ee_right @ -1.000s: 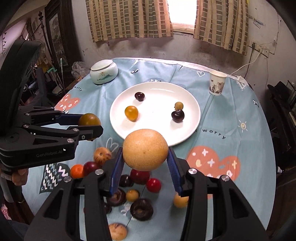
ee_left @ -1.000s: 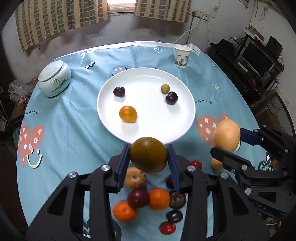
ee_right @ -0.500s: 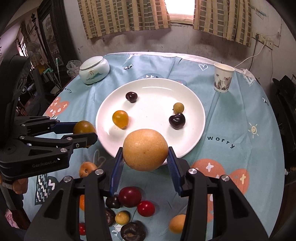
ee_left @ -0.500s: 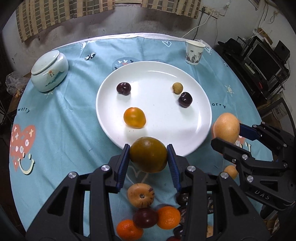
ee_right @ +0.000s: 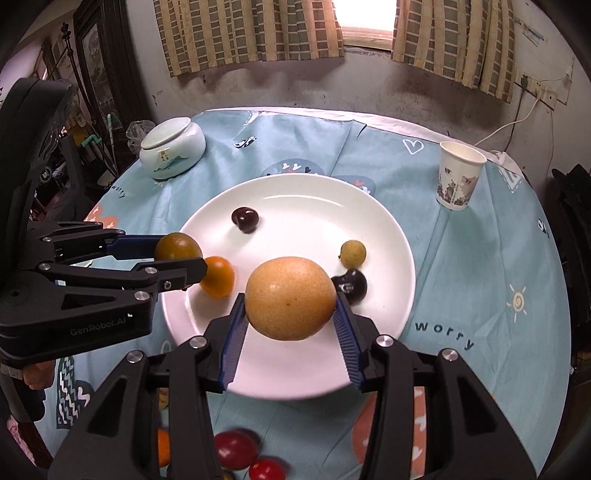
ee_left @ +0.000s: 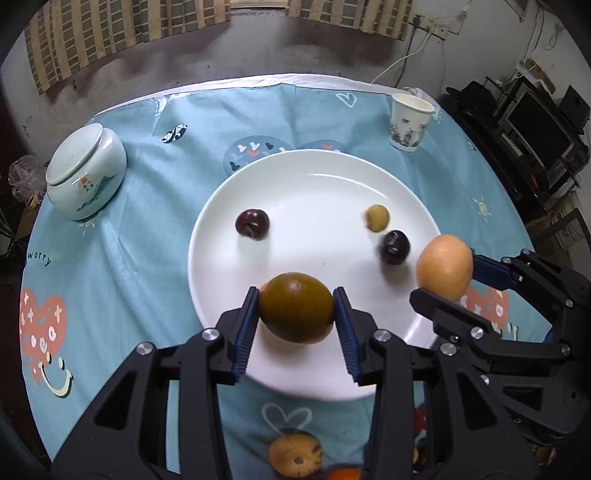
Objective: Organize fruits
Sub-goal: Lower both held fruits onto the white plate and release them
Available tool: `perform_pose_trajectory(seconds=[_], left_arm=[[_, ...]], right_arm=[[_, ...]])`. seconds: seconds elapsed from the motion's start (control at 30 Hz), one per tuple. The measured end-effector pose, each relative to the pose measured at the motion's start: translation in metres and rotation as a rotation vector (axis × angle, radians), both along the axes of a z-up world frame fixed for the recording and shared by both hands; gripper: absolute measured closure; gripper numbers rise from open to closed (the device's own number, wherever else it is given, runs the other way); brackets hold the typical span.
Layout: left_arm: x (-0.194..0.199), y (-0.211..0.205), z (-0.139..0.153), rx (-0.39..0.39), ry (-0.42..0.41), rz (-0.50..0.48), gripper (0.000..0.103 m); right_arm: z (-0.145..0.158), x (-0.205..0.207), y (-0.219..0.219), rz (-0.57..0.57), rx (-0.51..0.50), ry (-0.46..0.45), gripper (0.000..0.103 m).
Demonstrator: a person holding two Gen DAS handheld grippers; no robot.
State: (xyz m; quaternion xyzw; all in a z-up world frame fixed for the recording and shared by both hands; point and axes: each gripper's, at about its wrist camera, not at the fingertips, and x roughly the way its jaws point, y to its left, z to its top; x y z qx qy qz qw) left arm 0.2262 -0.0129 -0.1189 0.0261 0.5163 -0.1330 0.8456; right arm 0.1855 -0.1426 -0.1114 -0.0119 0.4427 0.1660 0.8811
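Since the earlier frames both grippers have been carried forward from above the loose fruit to above the white plate [ee_left: 207,236], whose near part now lies under their fingers, and the fruit pile has slipped to the bottom edge of each view. Nearest in the left wrist view, a speckled tan fruit [ee_left: 294,455] is seen on the blue tablecloth [ee_left: 140,206] between the gripper's arms; in the right wrist view a dark red fruit [ee_right: 235,448] and a smaller bright red one [ee_right: 266,469] lie there. The left gripper [ee_left: 296,308] is closed on a dark olive-green round fruit [ee_left: 296,307], pressed between its blue pads above the plate's near left part. The right gripper [ee_right: 290,298] is clamped on a larger tan round fruit [ee_right: 290,297], held above the plate's near right part. Just beyond the left gripper's fingers an orange fruit [ee_right: 218,277] rests on the plate. Further in, a dark plum [ee_right: 351,286] is seen with a small yellow-green fruit [ee_right: 353,253] just behind it, and a second dark plum [ee_right: 245,219] lies well apart on the left. Beyond the plate, a pale lidded ceramic jar [ee_right: 173,147] stands at far left and a paper cup [ee_right: 460,174] upright at far right, with checked curtains [ee_right: 251,33] on the wall behind.
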Motion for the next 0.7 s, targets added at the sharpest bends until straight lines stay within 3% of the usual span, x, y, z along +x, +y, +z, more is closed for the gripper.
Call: perform_pose_trajectory(seconds=[0.53,0.7], left_arm=[[0.053,-0.012,-0.032,0.048,0.019,0.005,0.062],[0.053,-0.012,-0.041,0.081,0.027,-0.003,0.062]], right_arm=[[-0.035,0.073,-0.002,-0.008,0.013,0.062,0.056],[-0.046,0.076,-0.004,0.009,-0.004,0.089,0.055]])
